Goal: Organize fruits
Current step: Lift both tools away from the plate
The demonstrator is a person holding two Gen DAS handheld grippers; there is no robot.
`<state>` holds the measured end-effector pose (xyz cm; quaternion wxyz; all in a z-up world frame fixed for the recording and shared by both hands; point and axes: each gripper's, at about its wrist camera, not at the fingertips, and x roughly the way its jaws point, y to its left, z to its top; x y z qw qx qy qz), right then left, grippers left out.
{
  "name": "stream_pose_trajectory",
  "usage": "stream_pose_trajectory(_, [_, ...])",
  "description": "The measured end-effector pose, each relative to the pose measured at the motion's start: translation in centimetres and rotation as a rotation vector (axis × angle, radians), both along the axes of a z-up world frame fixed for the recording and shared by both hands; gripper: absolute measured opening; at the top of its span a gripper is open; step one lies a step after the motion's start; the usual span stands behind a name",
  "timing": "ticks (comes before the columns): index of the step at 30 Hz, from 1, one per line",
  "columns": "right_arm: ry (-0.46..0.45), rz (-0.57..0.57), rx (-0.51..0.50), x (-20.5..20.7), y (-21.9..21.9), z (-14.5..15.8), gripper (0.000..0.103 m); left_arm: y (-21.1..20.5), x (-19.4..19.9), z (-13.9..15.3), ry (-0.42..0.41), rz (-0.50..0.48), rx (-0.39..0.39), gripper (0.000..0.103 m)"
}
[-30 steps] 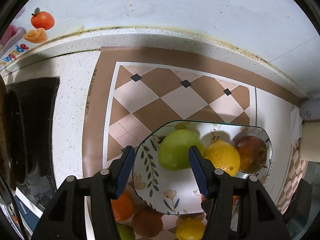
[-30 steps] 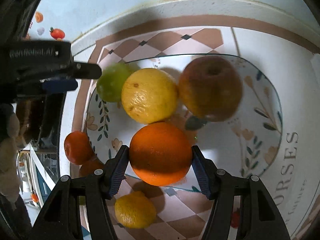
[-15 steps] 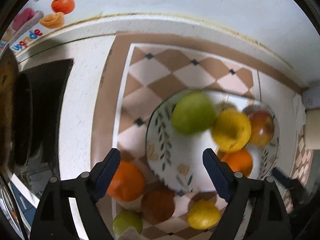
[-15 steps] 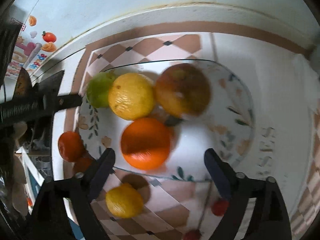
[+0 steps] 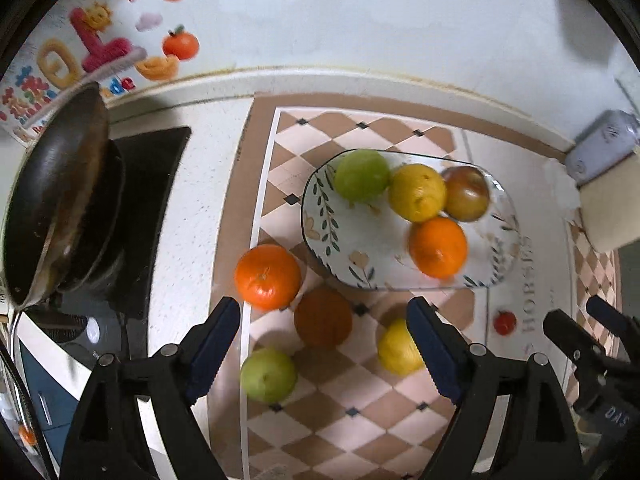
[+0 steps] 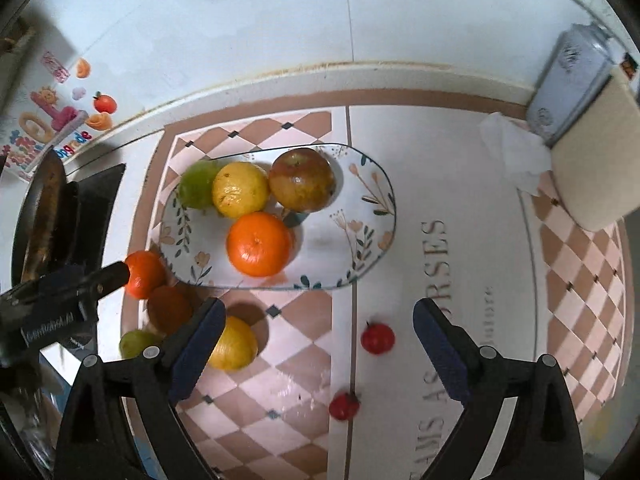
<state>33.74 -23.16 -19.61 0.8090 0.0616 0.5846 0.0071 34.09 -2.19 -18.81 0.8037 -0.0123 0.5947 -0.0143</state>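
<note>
A floral plate (image 5: pixel 332 220) (image 6: pixel 360 248) holds a green apple (image 5: pixel 361 175), a lemon (image 5: pixel 417 191), a reddish apple (image 5: pixel 466 198) and an orange (image 5: pixel 438 246) (image 6: pixel 259 243). On the checked mat in front of it lie an orange (image 5: pixel 267 276), a brown fruit (image 5: pixel 323 317), a green apple (image 5: pixel 268 375), a lemon (image 5: pixel 398 347) (image 6: pixel 234 344) and two small red fruits (image 6: pixel 377 338) (image 6: pixel 344 406). My left gripper (image 5: pixel 324 344) is open and empty above the loose fruit. My right gripper (image 6: pixel 316 340) is open and empty in front of the plate.
A dark pan (image 5: pixel 56 208) sits on a black stove at the left. A grey container (image 6: pixel 568 80), a beige block (image 6: pixel 592 160) and a crumpled tissue (image 6: pixel 512 152) stand at the back right. A white wall with fruit stickers (image 5: pixel 100 52) runs behind the counter.
My right gripper has let go of the orange onto the plate and drawn back, open. My left gripper has also opened wider and drawn back and up from the green apple on the plate.
</note>
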Motion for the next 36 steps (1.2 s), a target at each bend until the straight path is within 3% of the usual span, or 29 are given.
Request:
stream_pose_trajectory(8, [-0.107, -0.005, -0.008, -5.7, 0.5, 5.3, 0.097, 0.4, -6.0, 5.9, -0.165, -0.017, -0.007, 0.085])
stream_pose_trajectory(19, [-0.252, -0.019, -0.061, -13.0, 1.2, 12.4, 0.097, 0.4, -12.0, 11.4, -0.311, -0.038, -0.024, 0.085])
stream_pose_trajectory(29, [-0.310, -0.037, -0.072, -16.7, 1.3, 16.0, 0.097, 0.5, -14.7, 14.5, -0.391, -0.059, -0.029, 0.085])
stream_pose_trajectory(36, [-0.329, -0.053, -0.084, -17.4, 1.1, 17.0, 0.097, 0.5, -14.9, 14.6, -0.401, -0.058, -0.031, 0.085])
